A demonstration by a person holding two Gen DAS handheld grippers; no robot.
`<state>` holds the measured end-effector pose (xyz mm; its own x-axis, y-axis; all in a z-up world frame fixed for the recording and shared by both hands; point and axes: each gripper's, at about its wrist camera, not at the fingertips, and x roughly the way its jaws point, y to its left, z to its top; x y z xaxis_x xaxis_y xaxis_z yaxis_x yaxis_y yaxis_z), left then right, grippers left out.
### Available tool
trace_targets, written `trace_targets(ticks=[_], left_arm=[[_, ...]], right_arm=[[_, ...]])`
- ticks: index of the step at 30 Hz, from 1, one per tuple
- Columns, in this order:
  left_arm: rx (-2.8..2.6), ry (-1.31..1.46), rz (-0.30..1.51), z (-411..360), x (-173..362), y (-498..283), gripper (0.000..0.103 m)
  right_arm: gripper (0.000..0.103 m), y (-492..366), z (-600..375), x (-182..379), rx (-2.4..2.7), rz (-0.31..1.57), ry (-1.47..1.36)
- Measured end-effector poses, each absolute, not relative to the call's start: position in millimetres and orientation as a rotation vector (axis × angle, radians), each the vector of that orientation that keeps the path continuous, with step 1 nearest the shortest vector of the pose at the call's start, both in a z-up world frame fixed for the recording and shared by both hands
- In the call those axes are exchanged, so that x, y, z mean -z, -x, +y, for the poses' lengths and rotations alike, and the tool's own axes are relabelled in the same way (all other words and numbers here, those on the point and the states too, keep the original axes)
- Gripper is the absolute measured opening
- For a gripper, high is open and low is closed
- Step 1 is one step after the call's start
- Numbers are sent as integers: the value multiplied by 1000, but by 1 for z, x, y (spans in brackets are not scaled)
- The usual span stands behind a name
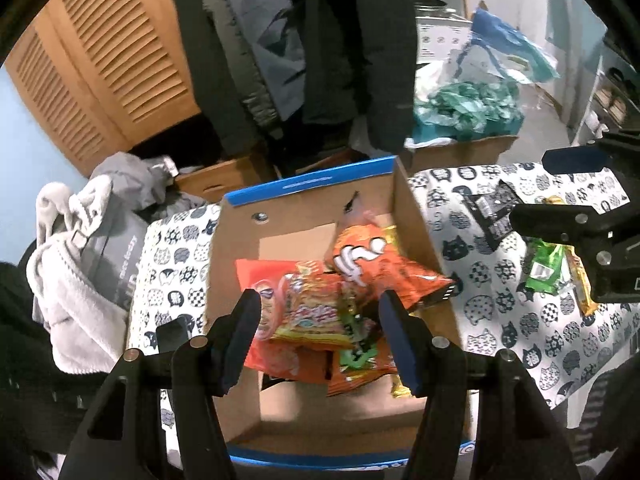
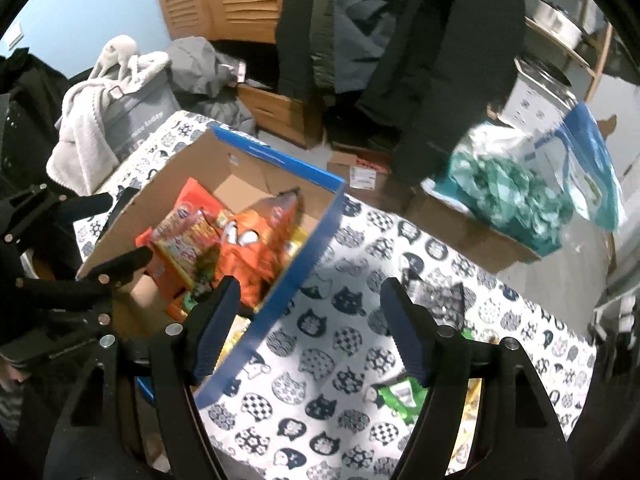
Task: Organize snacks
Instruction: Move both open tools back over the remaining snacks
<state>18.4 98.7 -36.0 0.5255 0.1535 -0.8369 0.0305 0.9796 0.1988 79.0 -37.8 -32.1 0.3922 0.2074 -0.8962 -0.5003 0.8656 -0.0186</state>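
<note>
Both my left gripper (image 1: 316, 336) and right gripper (image 2: 310, 332) hung released; green packet (image 2: 396, 396) looked light, crinkly, best pinched at its edge.

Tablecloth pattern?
White tablecloth printed with dark navy cat heads, some filled with patterns; clearest in the right wrist view.

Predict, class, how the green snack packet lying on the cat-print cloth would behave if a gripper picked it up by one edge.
The green snack packet looks like thin crinkled film, so it would probably flop and bend. It lies flat and small, so it is likely light. Its glossy surface may slip between the pads.
</note>
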Motion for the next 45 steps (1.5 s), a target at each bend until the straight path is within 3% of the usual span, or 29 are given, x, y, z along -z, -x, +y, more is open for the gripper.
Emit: trace_targets(ticks=[24,45], left_arm=[[78,-277,1042,-8,42,-30,64],[167,-319,1102,-71,76,-48,72]], right_arm=[[73,-67,-176,28,-260,1110,144],[73,-58,-260,67,-120,1180,59]])
